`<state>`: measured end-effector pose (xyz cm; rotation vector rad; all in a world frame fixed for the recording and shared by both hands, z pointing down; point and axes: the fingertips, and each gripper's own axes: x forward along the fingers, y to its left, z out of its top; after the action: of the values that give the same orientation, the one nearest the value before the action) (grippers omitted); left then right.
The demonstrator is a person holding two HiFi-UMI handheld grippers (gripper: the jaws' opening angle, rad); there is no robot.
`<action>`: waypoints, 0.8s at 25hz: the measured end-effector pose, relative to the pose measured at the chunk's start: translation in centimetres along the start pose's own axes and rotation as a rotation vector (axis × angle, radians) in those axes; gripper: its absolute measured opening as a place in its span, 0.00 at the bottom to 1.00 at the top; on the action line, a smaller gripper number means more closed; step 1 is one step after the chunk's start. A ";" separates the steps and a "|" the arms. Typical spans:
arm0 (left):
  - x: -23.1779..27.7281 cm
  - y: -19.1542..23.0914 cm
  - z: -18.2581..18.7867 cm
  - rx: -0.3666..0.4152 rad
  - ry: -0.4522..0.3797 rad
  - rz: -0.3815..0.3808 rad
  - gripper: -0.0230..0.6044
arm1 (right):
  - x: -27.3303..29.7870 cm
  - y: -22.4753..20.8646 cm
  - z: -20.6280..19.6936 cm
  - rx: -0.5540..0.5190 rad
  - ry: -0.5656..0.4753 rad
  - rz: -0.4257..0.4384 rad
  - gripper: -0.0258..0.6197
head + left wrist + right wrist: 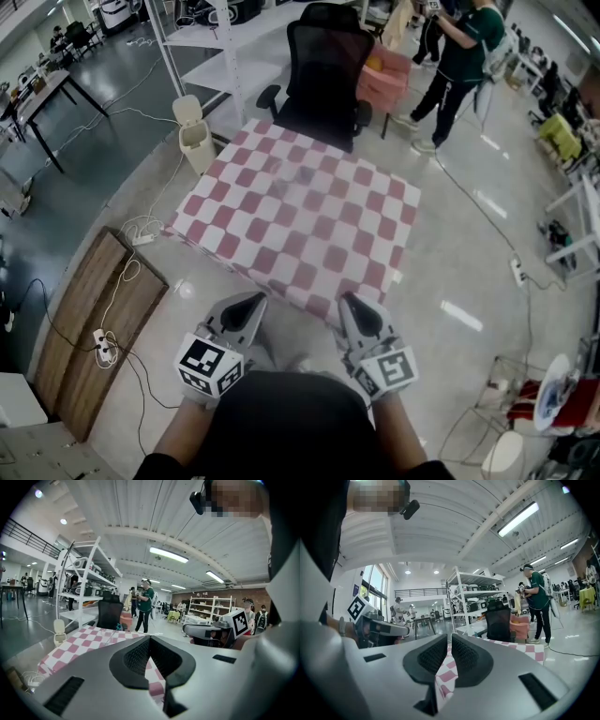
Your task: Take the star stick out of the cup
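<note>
The table [309,216] under a red-and-white checkered cloth stands in front of me. I see no cup and no star stick on it in any view. My left gripper [251,302] and right gripper [350,301] hover side by side close to my body, just short of the table's near edge. In the left gripper view the left gripper [149,639] has its tips touching, with nothing between them. In the right gripper view the right gripper [449,637] shows only a thin slit between its pads, and nothing sits in it.
A black office chair [323,70] stands at the table's far side, with a pink seat [386,73] behind it. A white bin [194,131] is at the far left corner. A wooden board [94,328] and cables lie on the floor at left. A person [459,56] stands at the back right.
</note>
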<state>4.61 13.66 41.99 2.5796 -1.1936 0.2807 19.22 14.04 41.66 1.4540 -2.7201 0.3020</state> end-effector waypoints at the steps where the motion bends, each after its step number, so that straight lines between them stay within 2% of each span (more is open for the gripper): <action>1: 0.2 0.3 0.0 0.000 0.001 -0.001 0.10 | 0.3 -0.1 -0.1 -0.008 0.003 0.001 0.10; 9: 1.8 5.2 0.6 -0.035 0.002 -0.024 0.10 | 4.6 -0.5 0.4 -0.049 0.028 -0.021 0.10; 20: 5.0 13.5 2.4 -0.053 0.005 -0.114 0.10 | 14.0 -0.4 2.0 -0.046 0.040 -0.082 0.10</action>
<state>-2.46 0.99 43.56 2.5872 -1.0334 0.2276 11.77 1.97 41.54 1.5259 -2.6100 0.2609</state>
